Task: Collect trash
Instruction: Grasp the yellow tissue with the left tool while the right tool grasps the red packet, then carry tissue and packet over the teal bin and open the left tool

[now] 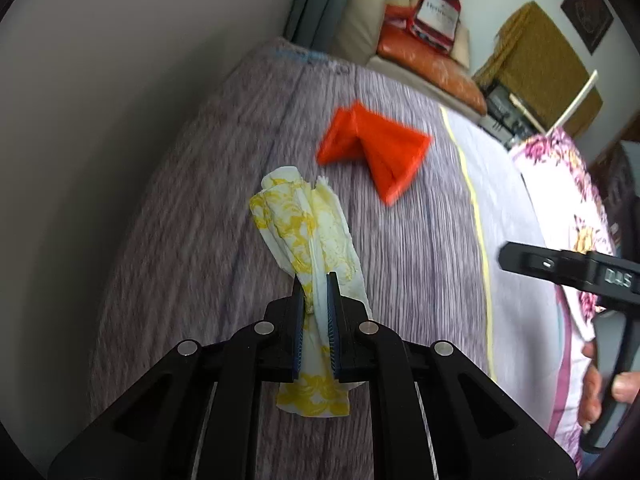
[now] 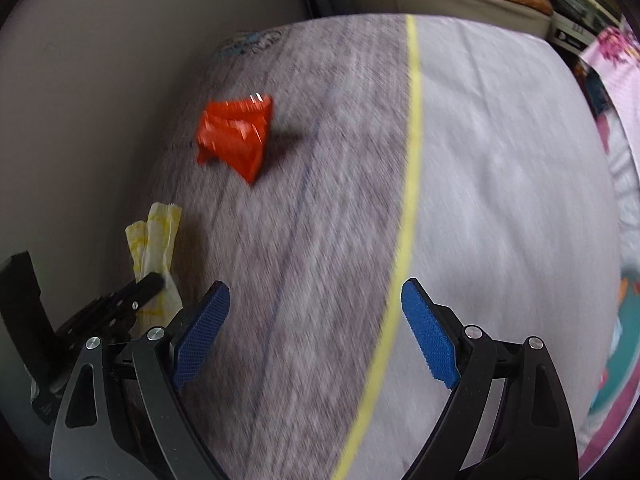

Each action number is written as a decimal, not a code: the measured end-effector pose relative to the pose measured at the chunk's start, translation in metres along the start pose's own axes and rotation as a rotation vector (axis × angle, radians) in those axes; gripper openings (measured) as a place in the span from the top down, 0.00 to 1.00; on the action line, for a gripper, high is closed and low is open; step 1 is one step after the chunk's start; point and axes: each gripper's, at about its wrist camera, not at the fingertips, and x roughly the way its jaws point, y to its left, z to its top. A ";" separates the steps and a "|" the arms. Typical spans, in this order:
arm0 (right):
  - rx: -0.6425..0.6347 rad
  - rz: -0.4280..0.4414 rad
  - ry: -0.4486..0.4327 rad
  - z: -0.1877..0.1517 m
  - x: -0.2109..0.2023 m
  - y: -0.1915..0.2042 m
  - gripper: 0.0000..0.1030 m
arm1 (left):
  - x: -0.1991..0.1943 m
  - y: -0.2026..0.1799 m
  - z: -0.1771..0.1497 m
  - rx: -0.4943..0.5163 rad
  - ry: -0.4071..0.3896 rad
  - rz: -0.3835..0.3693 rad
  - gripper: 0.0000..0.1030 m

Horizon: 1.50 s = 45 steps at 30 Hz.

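My left gripper is shut on a yellow-and-white flowered wrapper and holds it above the grey striped bed cover. The wrapper also shows at the lower left of the right wrist view, held by the left gripper. A crumpled red wrapper lies on the cover beyond it; in the right wrist view the red wrapper lies ahead and to the left. My right gripper is open and empty above the cover, and it shows at the right edge of the left wrist view.
A yellow stripe divides the grey cover from a white sheet. A wall runs along the left side of the bed. A flowered pillow lies at the right. A sofa with orange cushions stands beyond the bed.
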 end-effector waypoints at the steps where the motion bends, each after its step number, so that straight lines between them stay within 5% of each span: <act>1: -0.005 0.009 -0.003 0.009 0.005 0.003 0.19 | 0.001 0.002 0.004 -0.005 -0.003 -0.006 0.89; 9: -0.027 0.087 0.015 0.074 0.059 0.030 0.19 | 0.015 0.029 0.032 -0.085 -0.008 -0.033 0.89; 18: 0.006 0.153 -0.020 0.094 0.084 0.037 0.20 | 0.023 0.040 0.037 -0.107 0.011 -0.032 0.89; 19: 0.000 0.155 -0.020 0.094 0.087 0.038 0.30 | 0.023 0.039 0.036 -0.104 0.013 -0.032 0.89; 20: -0.004 0.161 -0.015 0.094 0.089 0.038 0.53 | 0.025 0.037 0.038 -0.102 0.016 -0.032 0.89; 22: -0.017 0.166 -0.006 0.091 0.089 0.039 0.74 | 0.028 0.033 0.037 -0.096 0.021 -0.032 0.89; 24: -0.033 0.145 -0.025 0.088 0.084 0.039 0.84 | 0.028 0.031 0.034 -0.092 0.025 -0.032 0.89; 33: -0.008 0.125 -0.103 0.069 0.036 0.016 0.86 | 0.022 0.002 0.028 -0.041 0.023 -0.053 0.89; 45: 0.062 0.067 -0.233 0.000 -0.058 -0.045 0.86 | 0.016 -0.095 0.012 0.138 0.038 -0.126 0.89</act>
